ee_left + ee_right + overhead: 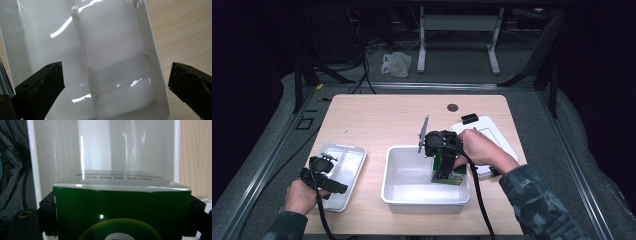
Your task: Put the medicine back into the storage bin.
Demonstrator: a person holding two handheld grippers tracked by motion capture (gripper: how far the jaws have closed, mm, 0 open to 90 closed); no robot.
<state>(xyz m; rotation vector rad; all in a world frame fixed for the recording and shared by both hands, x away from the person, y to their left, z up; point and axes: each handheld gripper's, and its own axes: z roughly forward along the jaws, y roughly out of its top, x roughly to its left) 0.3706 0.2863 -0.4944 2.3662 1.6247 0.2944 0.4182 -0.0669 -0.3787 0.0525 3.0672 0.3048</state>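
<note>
My right gripper (445, 172) is shut on a green box (451, 173) and points down into the right end of a white tub (398, 196) at the table's front middle. In the right gripper view the green box (122, 212) sits wedged between both jaws, its white printed end facing the tub's inner wall (105, 147). My left gripper (332, 185) hovers over a shallow divided white tray (351, 160) at the front left. Its jaws stand wide open with nothing between them, above the tray's centre rib (86, 65).
A white lid or board (492, 132) lies at the right behind the hand, with a small black piece (469, 118) on its far corner. A round hole (452, 107) marks the tabletop farther back. Bare wood spans the far half of the table.
</note>
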